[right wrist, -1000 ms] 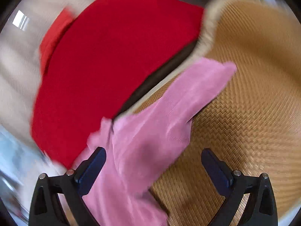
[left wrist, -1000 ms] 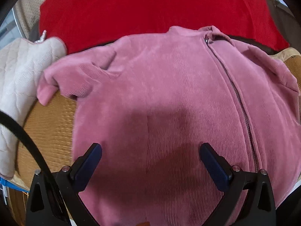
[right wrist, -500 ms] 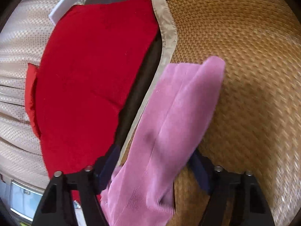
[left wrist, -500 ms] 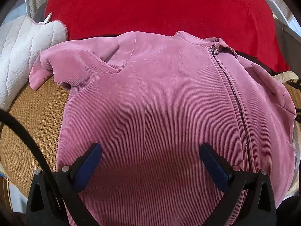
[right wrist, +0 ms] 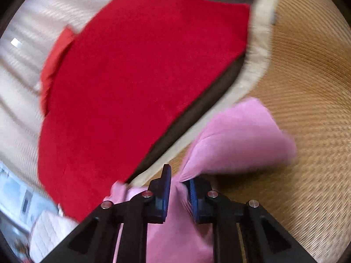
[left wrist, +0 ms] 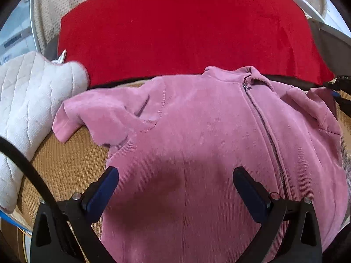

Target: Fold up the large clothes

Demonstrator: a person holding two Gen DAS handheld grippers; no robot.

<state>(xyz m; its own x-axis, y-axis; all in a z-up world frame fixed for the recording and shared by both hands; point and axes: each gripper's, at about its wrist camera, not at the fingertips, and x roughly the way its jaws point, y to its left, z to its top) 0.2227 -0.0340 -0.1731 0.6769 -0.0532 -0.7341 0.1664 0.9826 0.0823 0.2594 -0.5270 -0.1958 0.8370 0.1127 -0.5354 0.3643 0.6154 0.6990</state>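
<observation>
Woven mat: tan, under everything
Red cloth: lies beyond the mat's far edge
Pink jacket: spread flat on the mat, zip front up, collar toward the red cloth
Quilted white pad: beside the jacket's left sleeve
Left gripper: spread wide above the jacket's body, holding nothing
Right gripper: jaws closing, pinching the jacket's right sleeve

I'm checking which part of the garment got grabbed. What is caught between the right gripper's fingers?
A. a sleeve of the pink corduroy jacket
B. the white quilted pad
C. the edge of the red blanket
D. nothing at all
A: in the right wrist view the right gripper has its jaws closing on bunched pink fabric, the sleeve of the pink jacket, lying over the woven mat.
</observation>
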